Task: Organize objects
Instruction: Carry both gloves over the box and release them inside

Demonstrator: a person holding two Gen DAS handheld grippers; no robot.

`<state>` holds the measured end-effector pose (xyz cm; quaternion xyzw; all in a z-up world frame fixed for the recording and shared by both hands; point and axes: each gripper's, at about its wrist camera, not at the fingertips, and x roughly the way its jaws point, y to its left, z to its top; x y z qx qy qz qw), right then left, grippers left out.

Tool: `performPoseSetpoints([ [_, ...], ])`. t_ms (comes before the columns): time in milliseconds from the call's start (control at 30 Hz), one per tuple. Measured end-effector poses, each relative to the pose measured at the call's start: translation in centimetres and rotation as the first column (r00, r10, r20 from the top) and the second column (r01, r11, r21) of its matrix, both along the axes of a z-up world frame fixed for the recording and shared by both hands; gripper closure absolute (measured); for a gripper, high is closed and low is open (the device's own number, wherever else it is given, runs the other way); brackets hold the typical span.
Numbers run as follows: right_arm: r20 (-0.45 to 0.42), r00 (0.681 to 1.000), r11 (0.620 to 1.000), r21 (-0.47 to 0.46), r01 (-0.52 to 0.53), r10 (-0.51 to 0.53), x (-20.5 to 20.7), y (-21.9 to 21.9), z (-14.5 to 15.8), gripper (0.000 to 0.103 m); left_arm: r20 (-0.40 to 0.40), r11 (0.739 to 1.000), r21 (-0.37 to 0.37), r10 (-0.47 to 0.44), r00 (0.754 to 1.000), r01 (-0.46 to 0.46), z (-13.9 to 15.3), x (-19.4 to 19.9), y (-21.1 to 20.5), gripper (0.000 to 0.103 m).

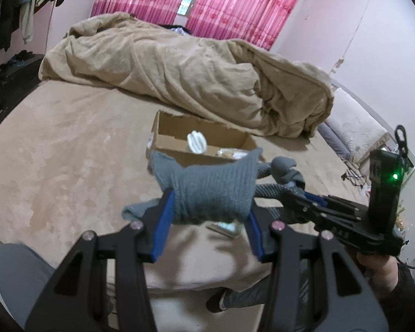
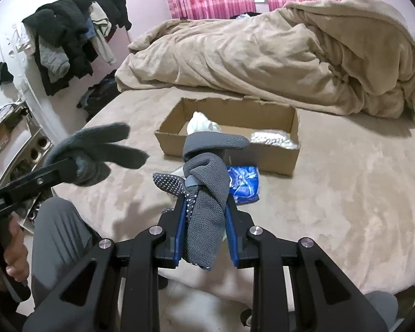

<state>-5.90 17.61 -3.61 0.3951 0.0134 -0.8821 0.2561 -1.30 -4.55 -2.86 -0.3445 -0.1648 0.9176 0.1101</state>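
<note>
My left gripper (image 1: pixel 207 210) is shut on a grey knit glove (image 1: pixel 210 191), held in the air over the bed's near edge. It also shows in the right wrist view (image 2: pixel 69 168), with the glove's fingers (image 2: pixel 96 149) spread. My right gripper (image 2: pixel 206 215) is shut on a grey dotted grip glove (image 2: pixel 206 193), bunched between the blue pads. In the left wrist view the right gripper (image 1: pixel 298 191) is just right of the knit glove. An open cardboard box (image 2: pixel 276 157) sits on the bed beyond both grippers, holding white items (image 2: pixel 204 123).
A blue packet (image 2: pixel 243 182) lies on the beige bed (image 2: pixel 345 193) in front of the box. A rumpled tan duvet (image 2: pixel 262 55) fills the far half. Dark clothes hang on a rack (image 2: pixel 69 41) at left. My grey trouser leg (image 2: pixel 58 235) is below.
</note>
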Motion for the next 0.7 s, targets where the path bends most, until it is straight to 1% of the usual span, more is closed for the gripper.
performPoseSetpoints([
  [167,-0.056,0.998,1.000,-0.013,0.010,-0.011,0.4,0.9,2.5,0.076,-0.042,1.000,-0.009,-0.006,0.999,0.005,1.8,0.3,0.4,0.054],
  [367,-0.124,0.992,0.999,-0.023,0.033,-0.036,-0.4,1.6,4.6,0.076,-0.088,0.999,-0.033,-0.008,0.996,0.005,3.1,-1.2,0.4,0.054],
  [500,-0.148,0.987,0.998,-0.034,0.054,-0.058,-2.0,1.8,5.0,0.076,-0.120,0.999,-0.053,-0.011,0.993,0.005,3.9,-2.8,0.3,0.054],
  [700,-0.166,0.984,0.997,-0.034,0.066,-0.071,-5.0,1.4,4.6,0.076,-0.140,0.996,-0.085,-0.019,0.990,0.007,3.8,-6.2,0.3,0.054],
])
